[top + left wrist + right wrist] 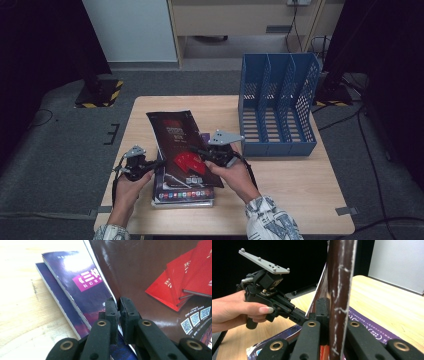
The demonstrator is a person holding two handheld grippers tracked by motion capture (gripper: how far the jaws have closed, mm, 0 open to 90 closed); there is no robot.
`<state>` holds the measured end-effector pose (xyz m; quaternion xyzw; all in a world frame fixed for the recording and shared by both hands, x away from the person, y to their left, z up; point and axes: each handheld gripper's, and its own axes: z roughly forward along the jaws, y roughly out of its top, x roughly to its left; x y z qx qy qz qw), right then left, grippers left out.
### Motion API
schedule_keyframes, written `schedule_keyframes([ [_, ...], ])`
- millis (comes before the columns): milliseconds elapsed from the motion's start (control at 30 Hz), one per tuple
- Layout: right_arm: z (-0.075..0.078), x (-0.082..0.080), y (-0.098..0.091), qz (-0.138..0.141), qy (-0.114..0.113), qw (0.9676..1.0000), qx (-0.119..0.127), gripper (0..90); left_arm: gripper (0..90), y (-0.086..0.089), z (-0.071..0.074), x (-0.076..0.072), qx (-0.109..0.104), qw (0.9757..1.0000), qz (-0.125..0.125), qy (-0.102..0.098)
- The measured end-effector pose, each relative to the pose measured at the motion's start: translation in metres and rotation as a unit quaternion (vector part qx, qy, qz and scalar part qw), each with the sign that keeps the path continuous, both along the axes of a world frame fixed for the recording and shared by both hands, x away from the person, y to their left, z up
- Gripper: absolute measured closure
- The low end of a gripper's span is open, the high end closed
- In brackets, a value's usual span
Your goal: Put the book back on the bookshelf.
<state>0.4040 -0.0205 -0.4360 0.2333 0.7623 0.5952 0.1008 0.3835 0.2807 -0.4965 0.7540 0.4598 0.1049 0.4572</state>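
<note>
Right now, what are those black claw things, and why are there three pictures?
A person holds two hand tools called grippers. One picture looks down from above the table. The other two come from little cameras riding on each gripper. The left gripper and the right gripper are both shut on a dark magazine, one at each side, lifting it off a stack of purple books. In the right gripper view the magazine stands edge-on. A blue file rack stands farther back.

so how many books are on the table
3 that I can tell: a dark brown book lifted between both grippers, and two purple books stacked flat beneath it on the table. More could be hidden under the stack.
</note>
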Motion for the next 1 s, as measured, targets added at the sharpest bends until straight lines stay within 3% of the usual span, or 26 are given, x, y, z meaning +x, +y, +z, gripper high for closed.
schedule_keyframes([
  [367,0.013,0.0,0.003,0.011,-0.012,0.9989,-0.044,82.3,85.1,0.001,0.011,-0.006,0.025,0.9988,0.012,-0.04],
  [1000,0.035,0.007,0.005,0.018,-0.005,0.9996,-0.021,70.2,85.5,0.004,0.027,-0.015,0.032,0.9955,0.026,-0.085],
])
